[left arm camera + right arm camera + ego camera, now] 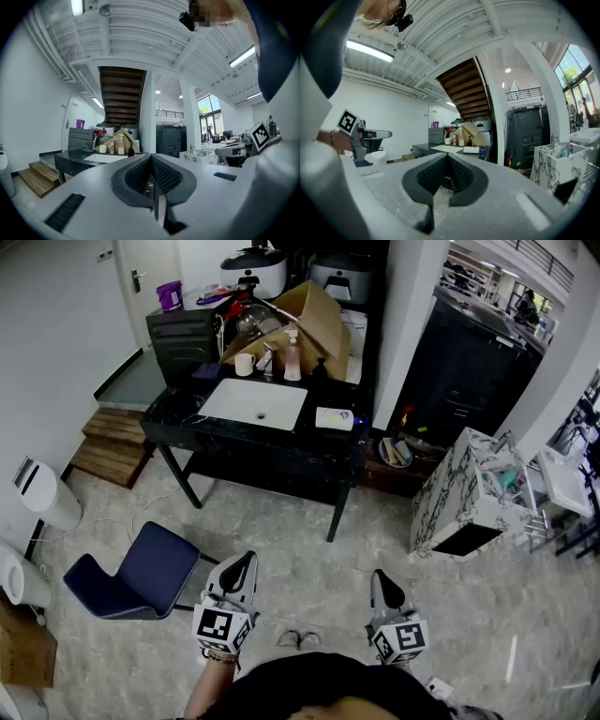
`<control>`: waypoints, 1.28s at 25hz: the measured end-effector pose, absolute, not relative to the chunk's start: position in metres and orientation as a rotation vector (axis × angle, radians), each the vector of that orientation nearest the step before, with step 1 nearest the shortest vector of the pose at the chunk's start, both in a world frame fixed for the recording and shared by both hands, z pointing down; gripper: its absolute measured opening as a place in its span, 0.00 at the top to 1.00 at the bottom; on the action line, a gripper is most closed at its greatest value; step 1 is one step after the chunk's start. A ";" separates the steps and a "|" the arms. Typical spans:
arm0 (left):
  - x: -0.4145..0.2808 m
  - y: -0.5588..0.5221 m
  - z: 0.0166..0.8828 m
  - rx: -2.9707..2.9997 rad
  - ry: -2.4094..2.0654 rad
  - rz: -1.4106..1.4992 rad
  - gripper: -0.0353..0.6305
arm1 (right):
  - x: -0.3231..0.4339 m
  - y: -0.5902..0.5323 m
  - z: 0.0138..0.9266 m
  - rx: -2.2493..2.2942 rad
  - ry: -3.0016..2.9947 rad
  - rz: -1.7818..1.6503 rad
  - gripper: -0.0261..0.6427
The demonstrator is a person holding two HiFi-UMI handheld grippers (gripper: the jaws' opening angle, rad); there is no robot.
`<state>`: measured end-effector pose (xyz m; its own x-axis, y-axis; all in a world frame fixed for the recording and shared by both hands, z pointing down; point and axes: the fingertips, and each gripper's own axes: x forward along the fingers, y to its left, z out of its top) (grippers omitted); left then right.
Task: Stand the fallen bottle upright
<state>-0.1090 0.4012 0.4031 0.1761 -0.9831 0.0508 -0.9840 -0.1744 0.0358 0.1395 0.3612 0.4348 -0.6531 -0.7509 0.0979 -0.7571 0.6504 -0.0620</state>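
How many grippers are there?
2. The left gripper is near the bottom, beside the blue chair; the right gripper is to its right. Both are shut and empty. None seem hidden.

My left claw (246, 561) and right claw (380, 577) are pale grey shells with black ribbed pads. At 6 o'clock each carries a white marker cube (223, 626) printed with black squares. I wear a dark top (309, 688) and a bracelet (220, 657).

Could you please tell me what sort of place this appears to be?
Probably an open-plan studio or workshop hall: a freestanding black counter with a white sink, a cardboard box, a staircase overhead.
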 end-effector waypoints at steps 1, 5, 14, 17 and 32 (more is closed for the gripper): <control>-0.108 0.400 0.403 2.368 -1.975 0.026 0.94 | 0.139 0.361 0.435 1.282 -2.796 0.150 0.95; -0.103 0.397 0.403 2.385 -1.956 0.035 0.94 | 0.140 0.361 0.434 1.279 -2.794 0.134 0.95; -0.092 0.395 0.404 2.413 -1.917 0.060 0.94 | 0.140 0.361 0.431 1.251 -2.804 0.108 0.95; -0.090 0.395 0.405 2.417 -1.920 0.072 0.94 | 0.139 0.363 0.430 1.241 -2.825 0.076 0.95; -0.049 0.382 0.392 2.531 -1.821 0.072 0.84 | 0.164 0.353 0.434 1.273 -2.790 0.148 0.95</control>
<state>-0.0492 0.3823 0.3921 0.3172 -0.9470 0.0512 -0.9481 -0.3180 -0.0082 0.1640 0.3529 0.4340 -0.6540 -0.7492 0.1048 -0.7561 0.6519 -0.0580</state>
